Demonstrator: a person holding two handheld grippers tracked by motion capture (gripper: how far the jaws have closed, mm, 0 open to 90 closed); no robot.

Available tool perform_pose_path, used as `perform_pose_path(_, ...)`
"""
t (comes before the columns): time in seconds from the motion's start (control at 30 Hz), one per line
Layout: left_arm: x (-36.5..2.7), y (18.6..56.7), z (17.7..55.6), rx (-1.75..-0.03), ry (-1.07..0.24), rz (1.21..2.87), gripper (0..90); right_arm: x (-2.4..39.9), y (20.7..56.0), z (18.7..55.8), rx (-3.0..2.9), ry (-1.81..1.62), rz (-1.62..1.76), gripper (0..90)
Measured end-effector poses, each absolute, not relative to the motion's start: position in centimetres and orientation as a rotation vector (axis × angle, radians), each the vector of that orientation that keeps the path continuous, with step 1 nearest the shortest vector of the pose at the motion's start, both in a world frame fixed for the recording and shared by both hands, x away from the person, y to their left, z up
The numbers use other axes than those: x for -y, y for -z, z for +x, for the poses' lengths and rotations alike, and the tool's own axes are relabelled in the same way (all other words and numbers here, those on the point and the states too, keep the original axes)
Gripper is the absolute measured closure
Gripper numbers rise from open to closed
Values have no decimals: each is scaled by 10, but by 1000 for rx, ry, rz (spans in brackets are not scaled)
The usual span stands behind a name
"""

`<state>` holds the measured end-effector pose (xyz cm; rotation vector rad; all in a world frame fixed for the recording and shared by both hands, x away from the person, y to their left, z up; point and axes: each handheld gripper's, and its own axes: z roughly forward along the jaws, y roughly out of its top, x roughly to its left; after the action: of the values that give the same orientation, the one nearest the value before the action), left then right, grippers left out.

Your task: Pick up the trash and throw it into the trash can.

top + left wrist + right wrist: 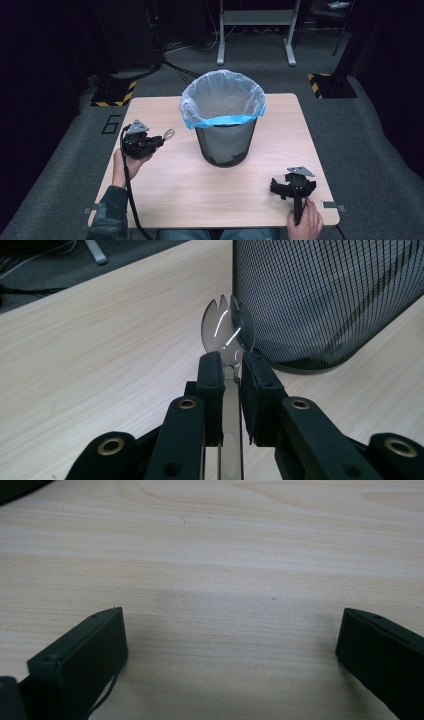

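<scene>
My left gripper (159, 140) is shut on the handle of a clear plastic spork (168, 134). It holds the spork above the left part of the wooden table (165, 190), left of the bin. In the left gripper view the spork (227, 330) sticks out past my left gripper (231, 362), its toothed bowl close to the black mesh bin (330, 295). The mesh bin (224, 142) stands at the table's middle, lined with a clear bag (222, 97) that has a blue rim. My right gripper (274, 188) rests low at the front right, open; in its own view my right gripper (232, 612) has bare wood between its jaws.
A grey frame stand (255, 20) and cables lie on the floor beyond the table. Yellow-black striped floor plates (114, 93) sit at both far corners. A person's sleeve (107, 215) comes in at the lower left.
</scene>
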<state>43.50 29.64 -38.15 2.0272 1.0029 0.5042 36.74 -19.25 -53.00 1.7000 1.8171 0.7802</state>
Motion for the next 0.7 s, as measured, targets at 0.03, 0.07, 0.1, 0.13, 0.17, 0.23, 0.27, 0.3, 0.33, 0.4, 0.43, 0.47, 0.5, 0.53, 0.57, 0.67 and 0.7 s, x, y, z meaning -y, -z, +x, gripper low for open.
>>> perform_pose_path(0.03, -297, 380, 436, -1002, -503, 2020, 791, 192, 530, 367, -1817, -780, 1700, 0)
perform_pose_path(0.07, -297, 377, 437, -1001, -502, 2018, 791, 192, 530, 367, -1817, -780, 1701, 0)
perform_pose_path(0.1, -298, 376, 438, -998, -505, 2014, 791, 192, 530, 367, -1817, -780, 1700, 0)
perform_pose_path(0.13, -298, 374, 440, -998, -506, 2010, 791, 192, 530, 367, -1817, -780, 1700, 0)
perform_pose_path(0.17, -298, 372, 441, -996, -506, 2010, 791, 192, 530, 367, -1817, -780, 1700, 0)
perform_pose_path(0.23, -299, 369, 443, -996, -510, 2008, 791, 192, 530, 367, -1817, -780, 1700, 0)
perform_pose_path(0.27, -299, 368, 444, -996, -511, 2004, 791, 192, 530, 367, -1817, -780, 1700, 0)
perform_pose_path(0.3, -300, 367, 445, -995, -512, 1998, 791, 192, 530, 367, -1817, -781, 1700, 0)
perform_pose_path(0.33, -300, 365, 445, -991, -518, 1998, 791, 192, 530, 367, -1817, -780, 1700, 0)
perform_pose_path(0.4, -301, 363, 447, -992, -514, 1988, 791, 192, 530, 367, -1817, -780, 1700, 0)
perform_pose_path(0.43, -301, 362, 448, -991, -513, 1984, 791, 192, 530, 367, -1817, -780, 1700, 0)
perform_pose_path(0.47, -301, 361, 449, -989, -509, 1979, 791, 192, 530, 367, -1817, -780, 1700, 0)
perform_pose_path(0.5, -301, 360, 450, -987, -510, 1976, 791, 192, 530, 367, -1817, -780, 1700, 0)
perform_pose_path(0.53, -301, 357, 451, -985, -513, 1976, 791, 192, 530, 367, -1817, -780, 1700, 0)
perform_pose_path(0.57, -301, 356, 452, -983, -516, 1972, 791, 192, 530, 367, -1817, -780, 1700, 0)
perform_pose_path(0.67, -300, 348, 454, -974, -527, 1969, 791, 192, 530, 367, -1817, -780, 1700, 0)
perform_pose_path(0.7, -300, 345, 455, -972, -532, 1965, 791, 192, 530, 367, -1817, -780, 1700, 0)
